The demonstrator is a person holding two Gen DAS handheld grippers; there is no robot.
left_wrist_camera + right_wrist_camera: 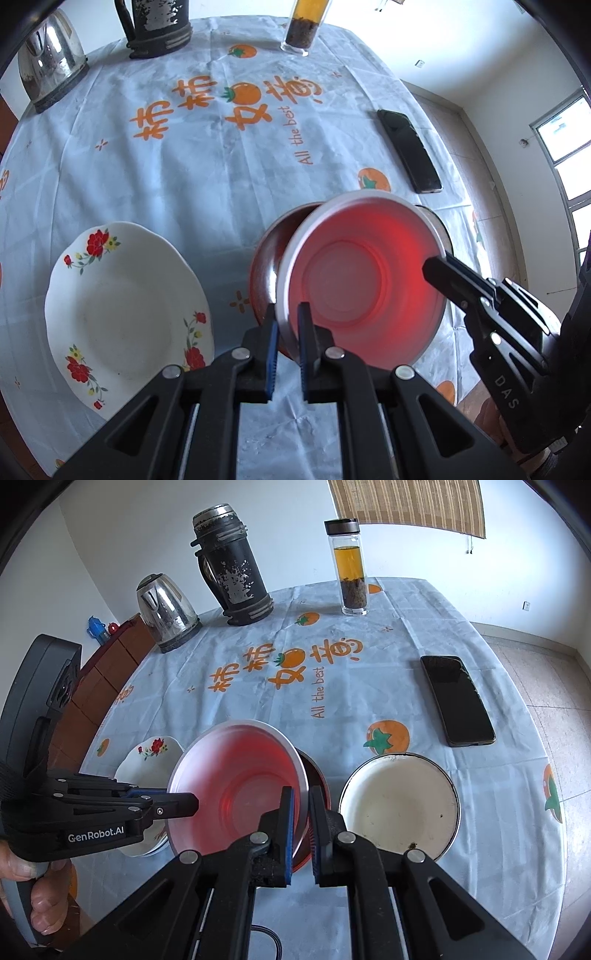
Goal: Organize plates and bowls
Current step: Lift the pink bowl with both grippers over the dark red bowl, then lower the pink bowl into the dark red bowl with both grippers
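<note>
We had the red translucent bowl (364, 284) pinched on both sides, and it hung tilted over a darker red bowl (264, 273) sitting on the table (184, 177). Our left gripper (288, 321) was clamped on the near-left rim, one finger inside and one out; our right gripper (300, 805) was clamped on the opposite rim, its fingers straddling the wall the same way. Both bowls sat toward the near edge of the table, between the flowered plate (122, 314) on the left and the white enamel bowl (400, 806) on the right, each well clear of the cloth's far end.

The step looked like nesting the lifted bowl into the darker one. To do it well, we judged we had to level the rim first, centre it over the lower bowl, then lower both sides together. Letting go unevenly could have tipped it sideways toward the plate. The thin wall probably flexed, so a gentle squeeze seemed wiser than a hard one.
</note>
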